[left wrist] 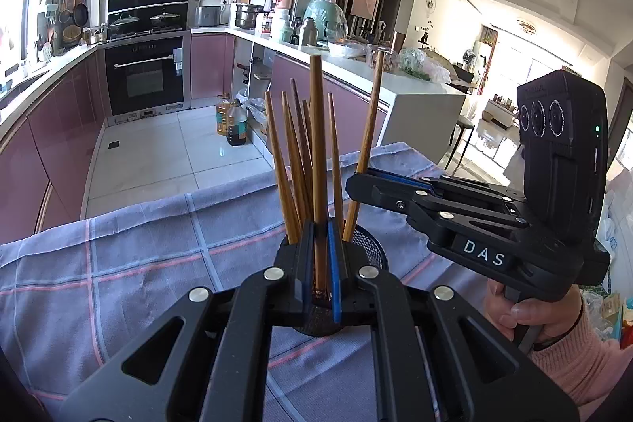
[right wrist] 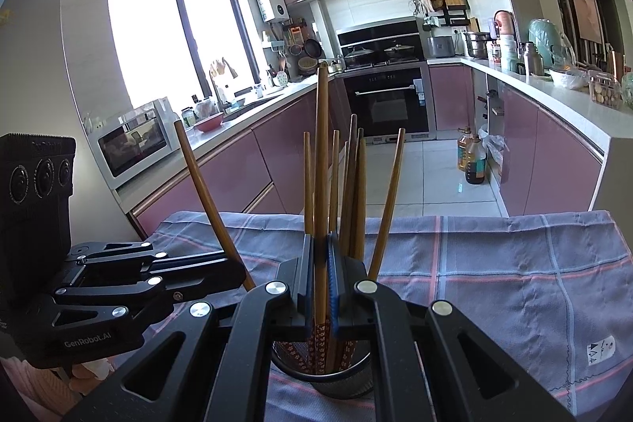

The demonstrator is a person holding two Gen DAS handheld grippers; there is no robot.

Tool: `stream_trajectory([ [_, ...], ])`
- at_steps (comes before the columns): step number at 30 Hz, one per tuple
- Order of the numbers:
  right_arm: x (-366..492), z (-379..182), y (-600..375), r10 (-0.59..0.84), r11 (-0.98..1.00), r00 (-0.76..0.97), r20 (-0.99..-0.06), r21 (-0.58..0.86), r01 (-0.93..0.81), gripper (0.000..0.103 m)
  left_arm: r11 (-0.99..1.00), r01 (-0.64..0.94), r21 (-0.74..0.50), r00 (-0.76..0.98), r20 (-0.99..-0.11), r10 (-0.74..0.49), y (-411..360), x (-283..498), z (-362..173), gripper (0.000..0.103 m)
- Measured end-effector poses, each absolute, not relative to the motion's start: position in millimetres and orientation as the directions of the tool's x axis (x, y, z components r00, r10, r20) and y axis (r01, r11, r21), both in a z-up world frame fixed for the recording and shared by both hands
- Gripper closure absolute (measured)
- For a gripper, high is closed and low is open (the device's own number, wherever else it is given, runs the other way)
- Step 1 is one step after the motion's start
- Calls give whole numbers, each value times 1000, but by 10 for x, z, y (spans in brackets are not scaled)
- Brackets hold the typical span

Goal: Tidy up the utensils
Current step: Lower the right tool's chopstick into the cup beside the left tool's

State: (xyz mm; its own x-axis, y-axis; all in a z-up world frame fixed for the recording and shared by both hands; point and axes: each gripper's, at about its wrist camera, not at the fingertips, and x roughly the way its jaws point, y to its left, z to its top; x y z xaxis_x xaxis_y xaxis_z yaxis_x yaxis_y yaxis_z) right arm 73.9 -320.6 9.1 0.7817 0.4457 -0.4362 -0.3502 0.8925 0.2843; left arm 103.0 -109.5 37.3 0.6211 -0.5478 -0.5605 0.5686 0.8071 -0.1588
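Observation:
A black mesh holder stands on the checked cloth with several brown chopsticks upright in it; its rim shows beside my left gripper. My left gripper is shut on one chopstick that stands straight up over the holder. In the right wrist view that same gripper comes in from the left with its chopstick leaning left. My right gripper is shut on a tall chopstick whose patterned end reaches into the holder. From the left wrist view the right gripper pinches its chopstick at mid-length.
A blue-grey checked cloth covers the table, with its far edge just beyond the holder. A hand in a pink sleeve holds the right gripper. Behind are pink kitchen cabinets, an oven and oil bottles on the floor.

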Motion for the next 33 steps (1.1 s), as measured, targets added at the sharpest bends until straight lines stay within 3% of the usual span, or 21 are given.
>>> stream_trajectory([
  [33,857,-28,-3142,445,895,756,-480,273,-353,97,818,548,-175,606,-590,-533,-1151,1195,156,95],
])
